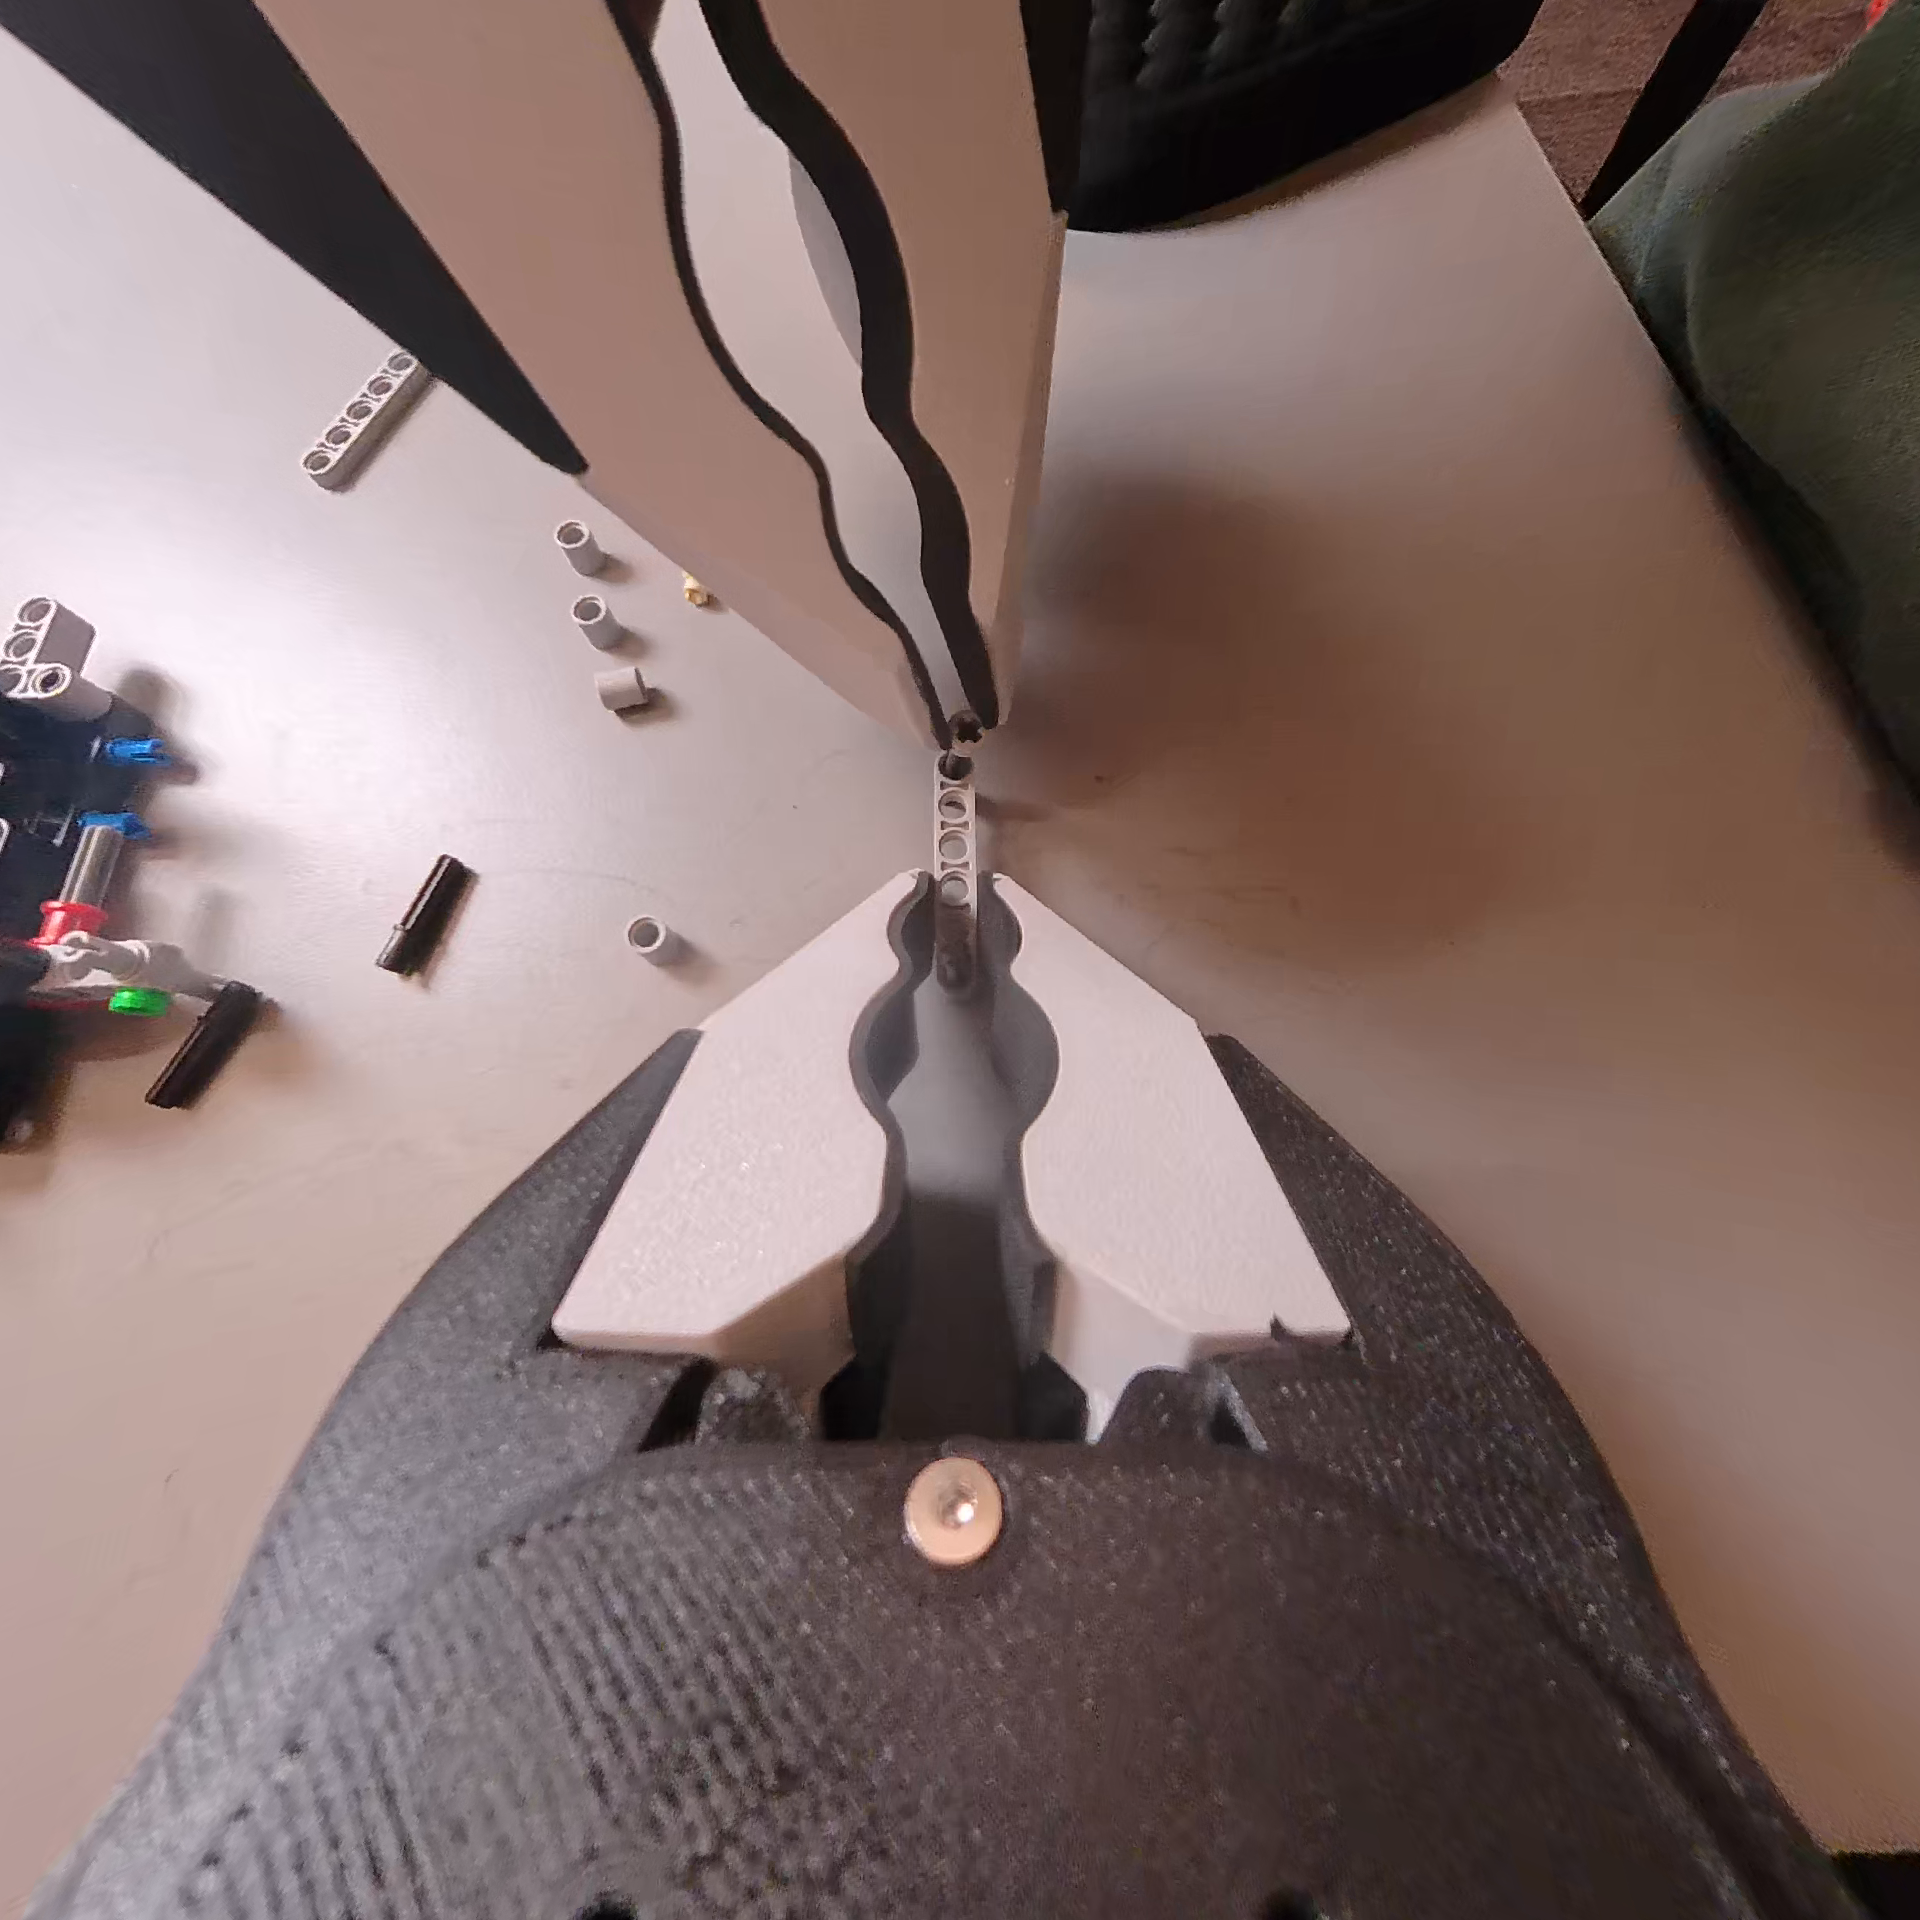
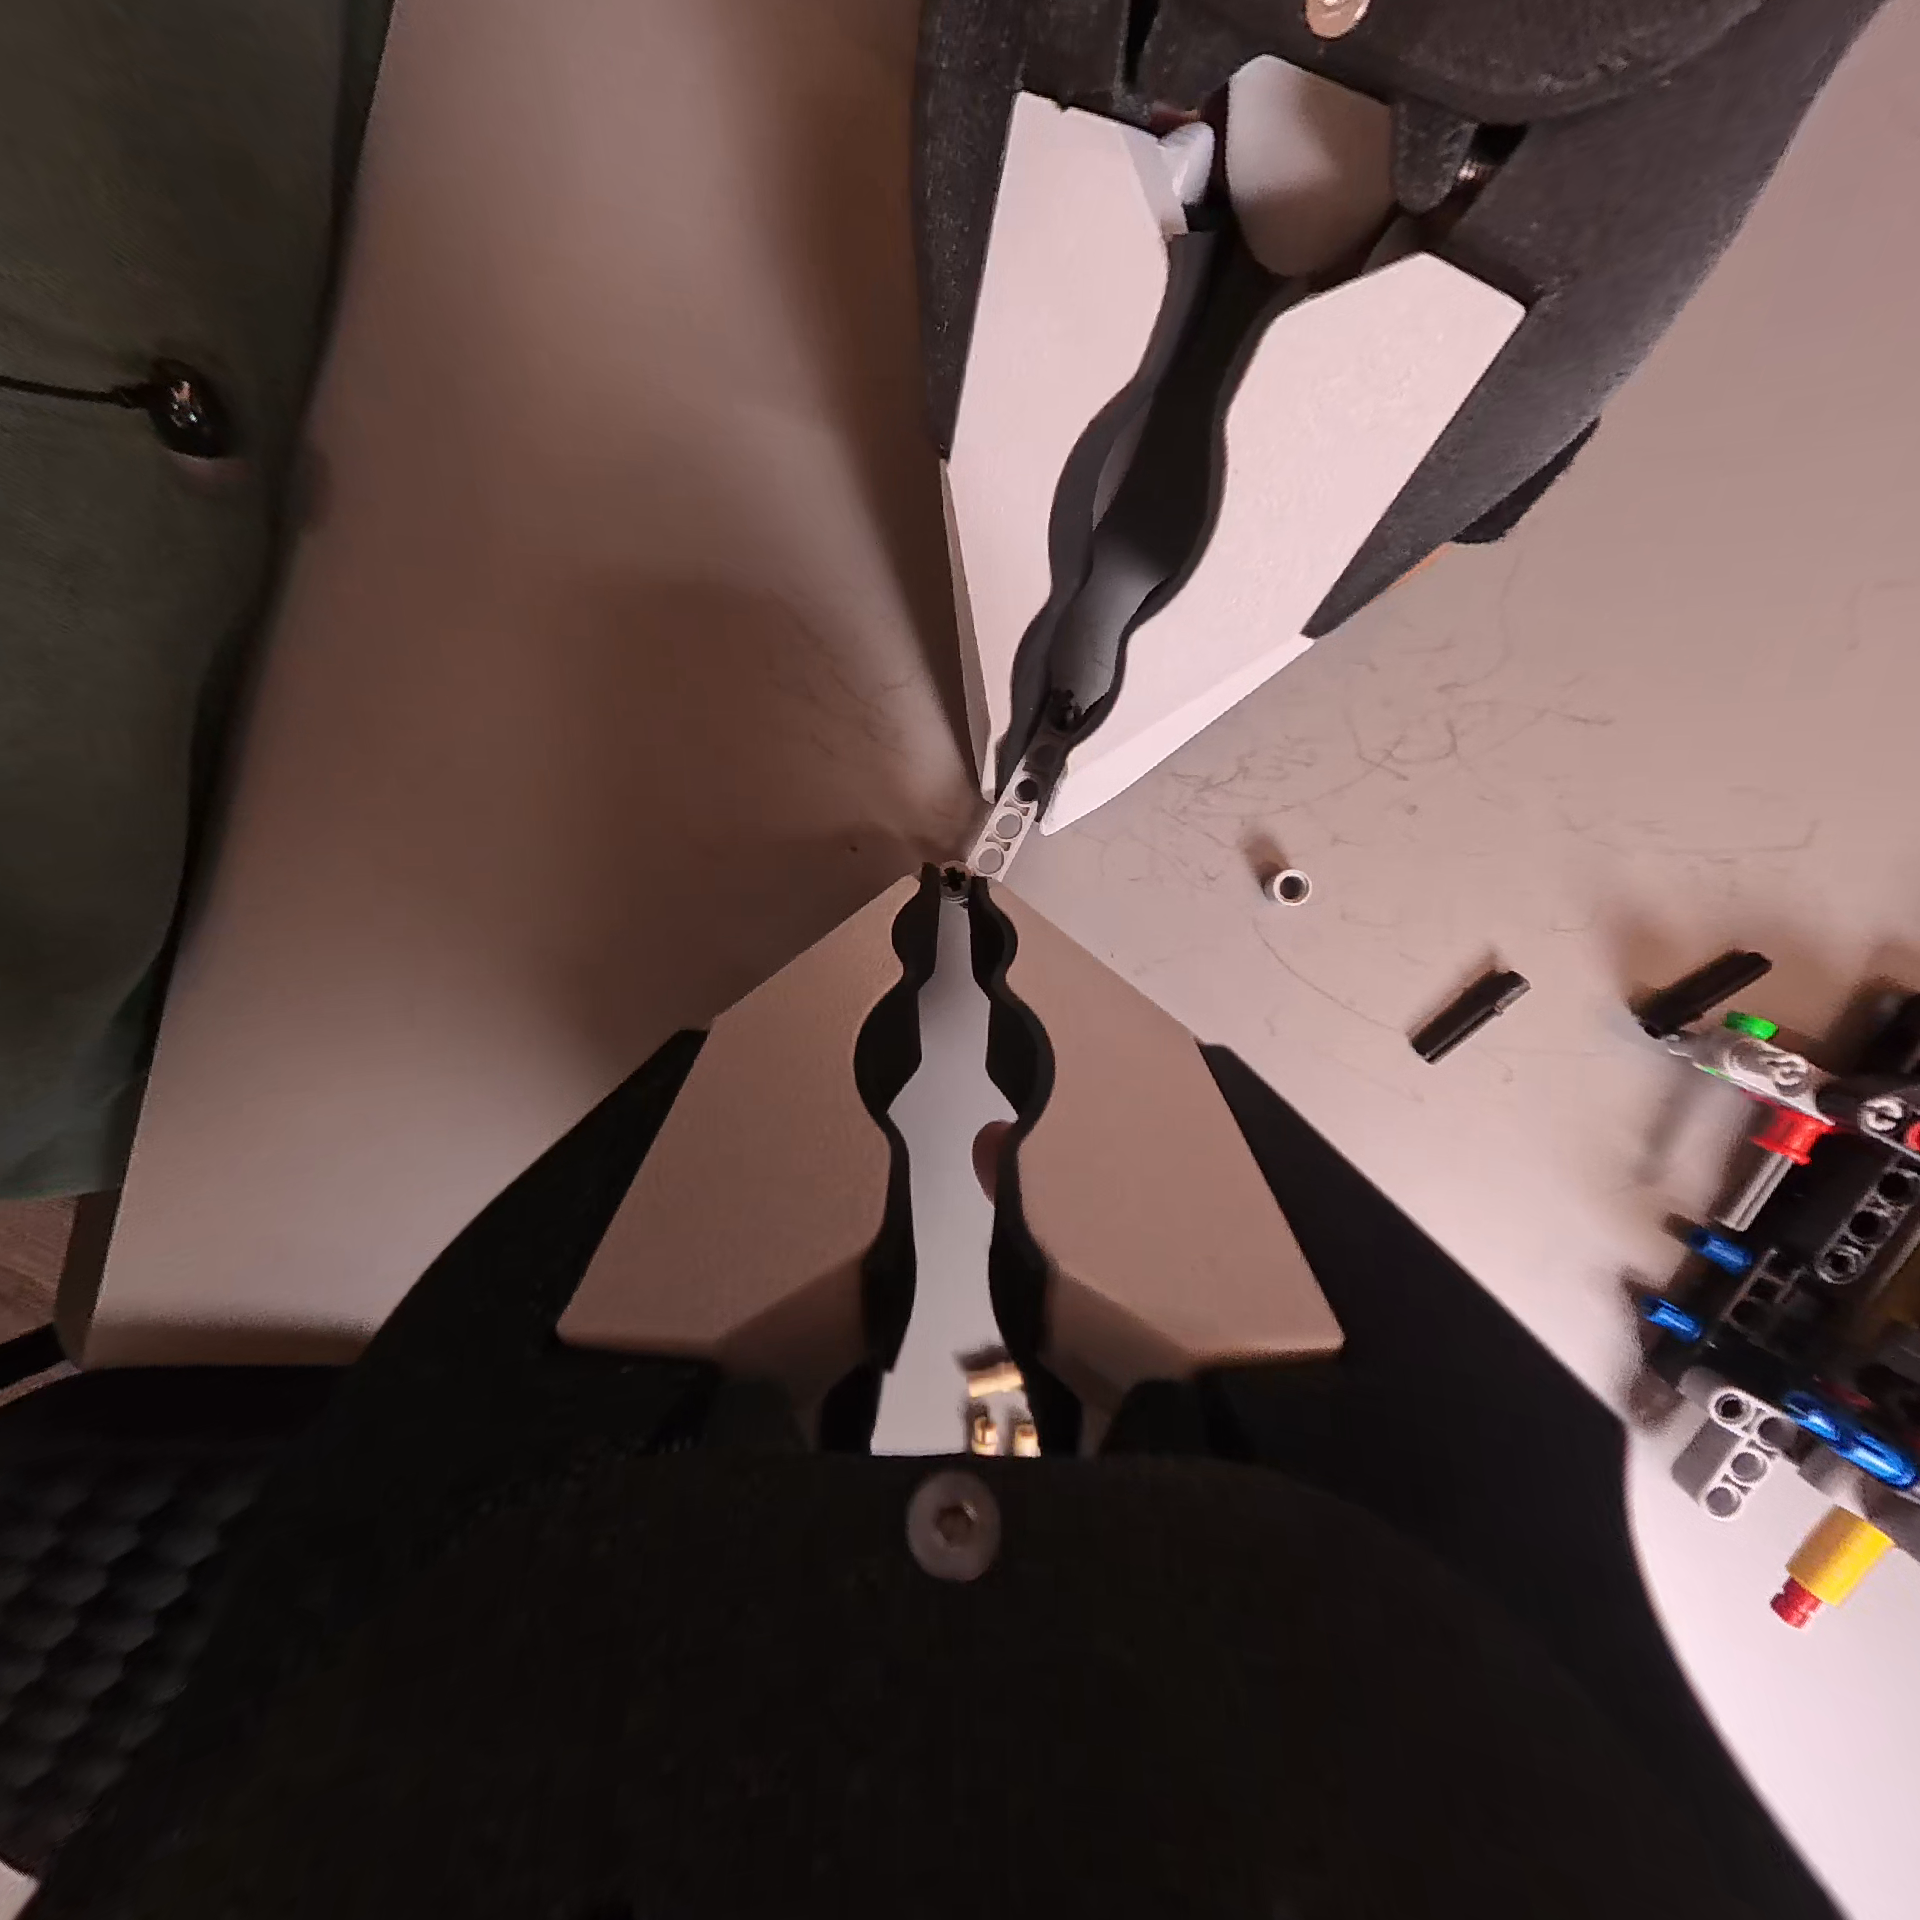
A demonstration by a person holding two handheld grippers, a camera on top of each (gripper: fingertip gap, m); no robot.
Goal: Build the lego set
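My left gripper (image 1: 954, 883) is clamped on one end of a thin light grey beam (image 1: 952, 821) with a row of round holes; a small black pin (image 1: 952, 951) sits in the held end, between my fingertips. The beam sticks straight out from the tips, above the pale table (image 1: 1351, 935). My right gripper (image 2: 956, 883) comes in from the opposite side, tip to tip with the left, and its jaws are pinched on a small black peg (image 2: 953, 884) with a cross-shaped end. That peg sits right at the free end of the beam, touching or just short of its last hole; I cannot tell which.

Out on the table, on the left of the left wrist view, lie several short grey sleeves (image 1: 595, 620), one more grey sleeve (image 1: 648, 935) nearer my left fingers, two black axle pieces (image 1: 424, 914), and a longer grey holed beam (image 1: 364, 421) farther off. At the edge stands the partly built model (image 2: 1808, 1236), a dark frame with blue pins (image 2: 1673, 1317), a red bush (image 2: 1789, 1138), a green tip (image 2: 1751, 1027) and a yellow piece (image 2: 1837, 1558). Beyond the table edge is a green garment (image 2: 125, 520) with a dark button.
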